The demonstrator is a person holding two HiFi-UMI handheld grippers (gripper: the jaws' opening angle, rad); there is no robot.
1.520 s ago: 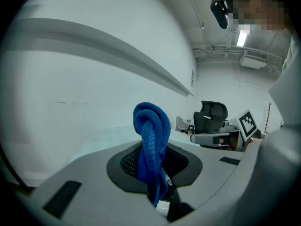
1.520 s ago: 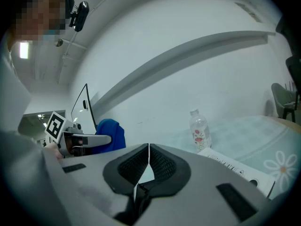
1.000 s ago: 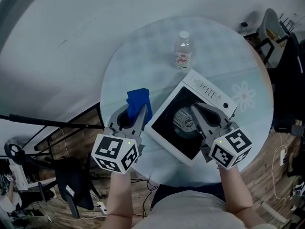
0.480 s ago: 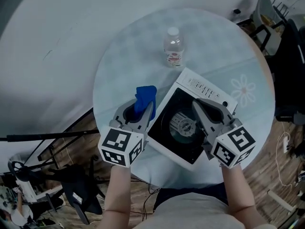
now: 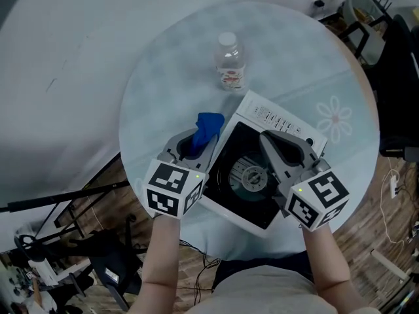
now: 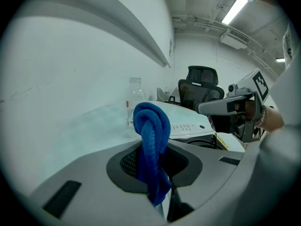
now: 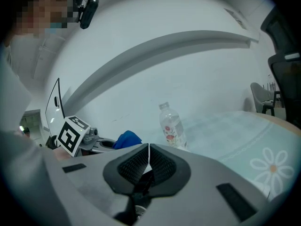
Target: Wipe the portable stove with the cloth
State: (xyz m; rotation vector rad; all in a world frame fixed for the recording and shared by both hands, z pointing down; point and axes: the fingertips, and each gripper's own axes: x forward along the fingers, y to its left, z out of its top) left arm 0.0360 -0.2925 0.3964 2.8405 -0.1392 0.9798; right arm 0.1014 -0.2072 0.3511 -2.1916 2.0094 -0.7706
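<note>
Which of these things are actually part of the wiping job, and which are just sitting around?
Part of the job: blue cloth, clamped in the left gripper; portable stove; right gripper, shut and empty, over the stove.

Just lying about: water bottle standing on the table beyond the stove; office chair in the background.

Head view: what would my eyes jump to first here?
The bright blue cloth, pinched in the left gripper by the left edge of the white portable stove. Next, the right gripper, shut and empty, above the stove's dark top, and a clear bottle standing farther back on the round table.
</note>
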